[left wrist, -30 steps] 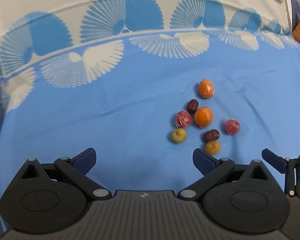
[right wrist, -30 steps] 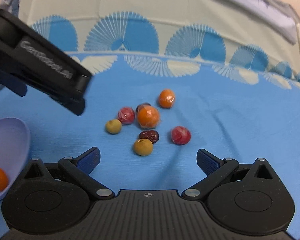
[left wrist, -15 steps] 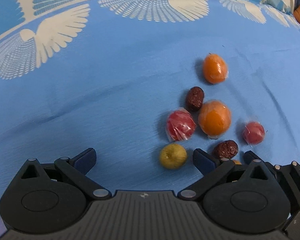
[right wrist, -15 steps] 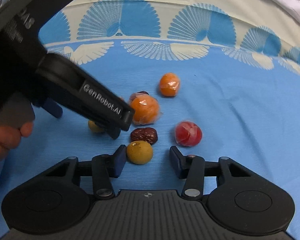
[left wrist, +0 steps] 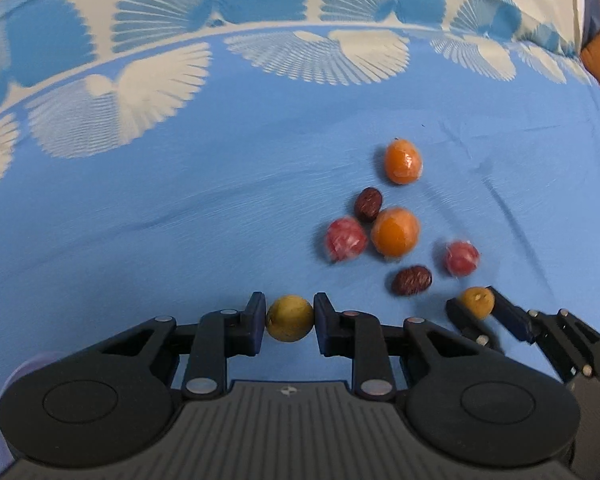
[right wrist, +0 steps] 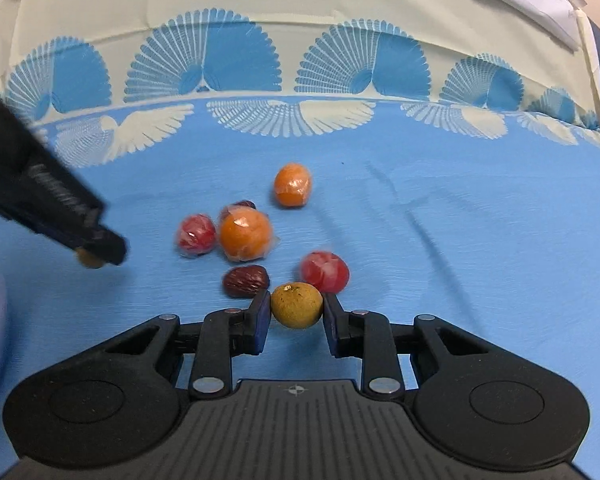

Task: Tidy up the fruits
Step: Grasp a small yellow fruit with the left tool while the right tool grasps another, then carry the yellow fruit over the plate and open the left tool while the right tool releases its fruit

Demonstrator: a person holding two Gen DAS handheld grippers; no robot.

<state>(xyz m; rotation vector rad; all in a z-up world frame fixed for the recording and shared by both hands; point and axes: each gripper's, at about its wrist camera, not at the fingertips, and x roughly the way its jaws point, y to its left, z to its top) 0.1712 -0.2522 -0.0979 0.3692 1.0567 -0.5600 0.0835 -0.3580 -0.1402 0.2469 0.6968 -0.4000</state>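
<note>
Left gripper (left wrist: 290, 317) is closing, pads pressing a yellow fruit (left wrist: 290, 318) at 6 o'clock. Right gripper (right wrist: 296, 307) is clamped on a speckled fruit (right wrist: 296, 305). Remaining fruits (right wrist: 244, 235) cluster on the blue cloth (right wrist: 459, 240) toward 12 o'clock.

Fruits on tablecloth (left wrist: 180, 208), left wrist view: far tangerine (left wrist: 403, 161) rearmost; date (left wrist: 367, 204) before it, touching near tangerine (left wrist: 395, 232); wrapped fruit (left wrist: 345, 239) left of that tangerine, another (left wrist: 461, 258) to its right; second date (left wrist: 411, 280) nearer; round fruit (left wrist: 290, 318) between left gripper (left wrist: 290, 320) pads; right gripper (left wrist: 477, 305) at right, pads on another round fruit (left wrist: 477, 301)
</note>
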